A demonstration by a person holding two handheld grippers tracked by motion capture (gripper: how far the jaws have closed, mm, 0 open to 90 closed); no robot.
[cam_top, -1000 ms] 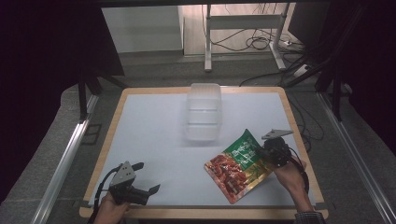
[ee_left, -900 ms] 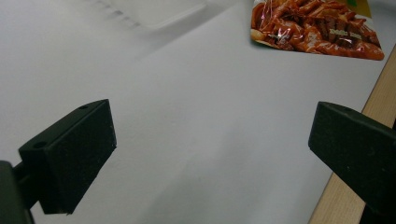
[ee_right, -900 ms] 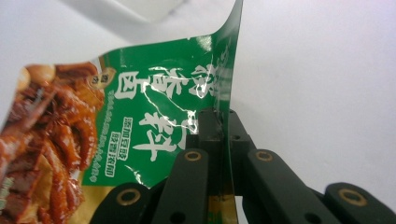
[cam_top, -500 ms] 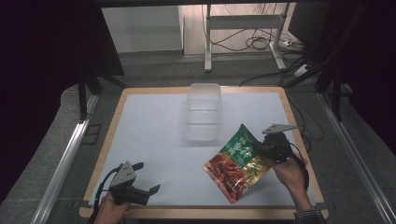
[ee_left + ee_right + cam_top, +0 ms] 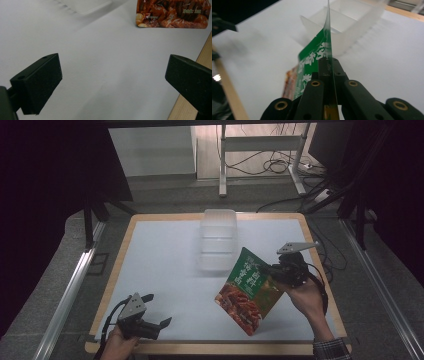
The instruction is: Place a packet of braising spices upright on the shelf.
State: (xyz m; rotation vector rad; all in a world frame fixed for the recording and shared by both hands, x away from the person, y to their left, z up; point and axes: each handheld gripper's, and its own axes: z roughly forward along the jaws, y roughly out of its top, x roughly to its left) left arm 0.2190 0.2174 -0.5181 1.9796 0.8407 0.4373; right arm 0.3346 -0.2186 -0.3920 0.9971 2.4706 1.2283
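The white table (image 5: 165,270) is bearing a clear plastic container (image 5: 218,240), which is standing empty just ahead of the right claw (image 5: 272,270) — so the placing is, by my judgement, not yet done. That claw is pinching the green-and-red food pouch (image 5: 248,289) by its edge, jaws pressed together on it, and the pouch is hanging tilted off the tabletop. Lifting looks under way; carrying it over the container and letting go is what is left. The left claw (image 5: 159,310) is resting spread wide — nothing between its jaws — well apart from the pouch.
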